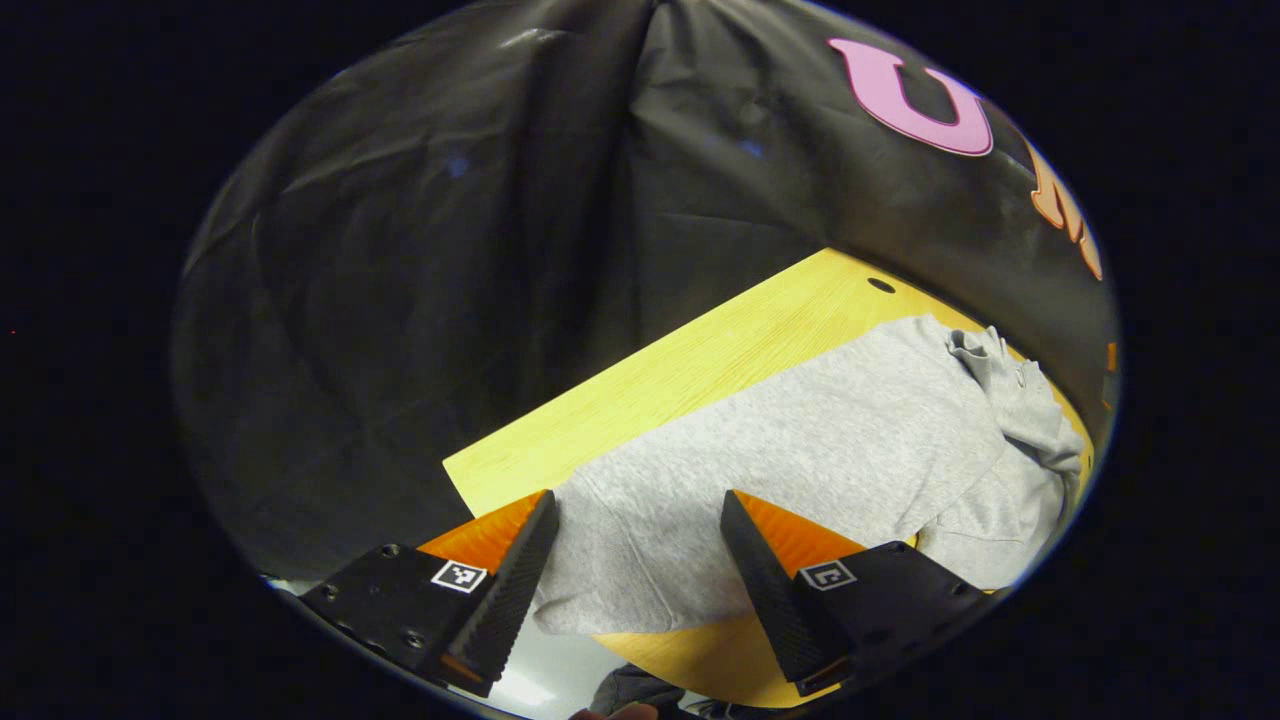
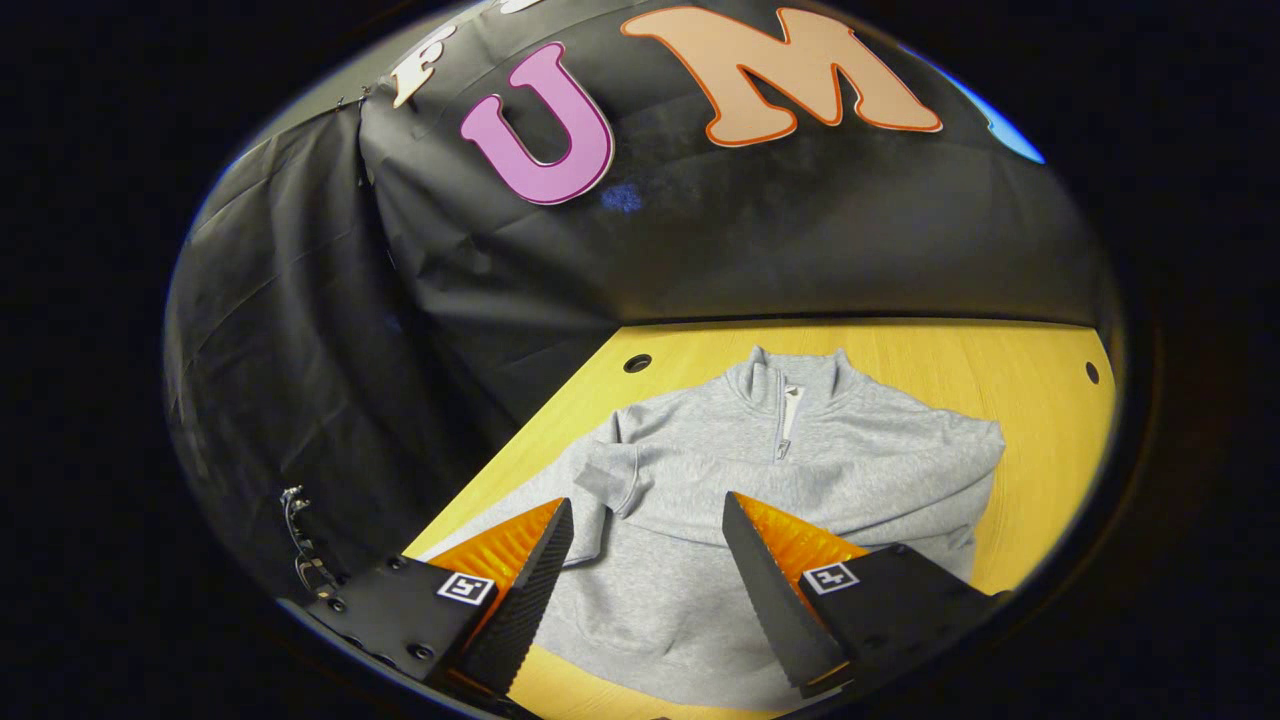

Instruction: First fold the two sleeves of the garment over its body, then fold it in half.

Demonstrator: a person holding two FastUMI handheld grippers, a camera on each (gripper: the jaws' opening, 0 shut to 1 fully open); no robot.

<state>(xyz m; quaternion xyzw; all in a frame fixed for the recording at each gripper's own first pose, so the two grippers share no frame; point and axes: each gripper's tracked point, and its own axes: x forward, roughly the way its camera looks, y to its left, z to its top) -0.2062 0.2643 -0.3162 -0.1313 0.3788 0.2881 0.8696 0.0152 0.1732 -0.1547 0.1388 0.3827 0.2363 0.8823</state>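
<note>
On the yellow table [image 2: 1040,400] a grey sweatshirt [image 2: 720,480] lies flat with its collar [image 2: 790,375] toward the black cloth wall [image 2: 700,250], the short zip facing up. In the right gripper view both sleeves already lie folded across the body: one cuff [image 2: 605,480] rests on the chest at the left, and the other sleeve makes a fold line under the zip. The hem is cut off by the bottom edge of the view and partly hidden behind the right gripper [image 2: 645,560], whose fingers stand wide apart and hold nothing. I cannot tell if it touches the cloth or hangs above it.

In the left gripper view the left gripper [image 1: 640,555] is also spread open and empty, over the near corner of the sweatshirt [image 1: 800,440]. The collar end is bunched at the far right and hard to make out. Under the fingers the table edge [image 1: 690,655] shows, with something dark below it that I cannot identify.

Bare wood stays free along the wall side, where two small holes [image 2: 637,363] sit near the corners, and on the right of the sweatshirt.
</note>
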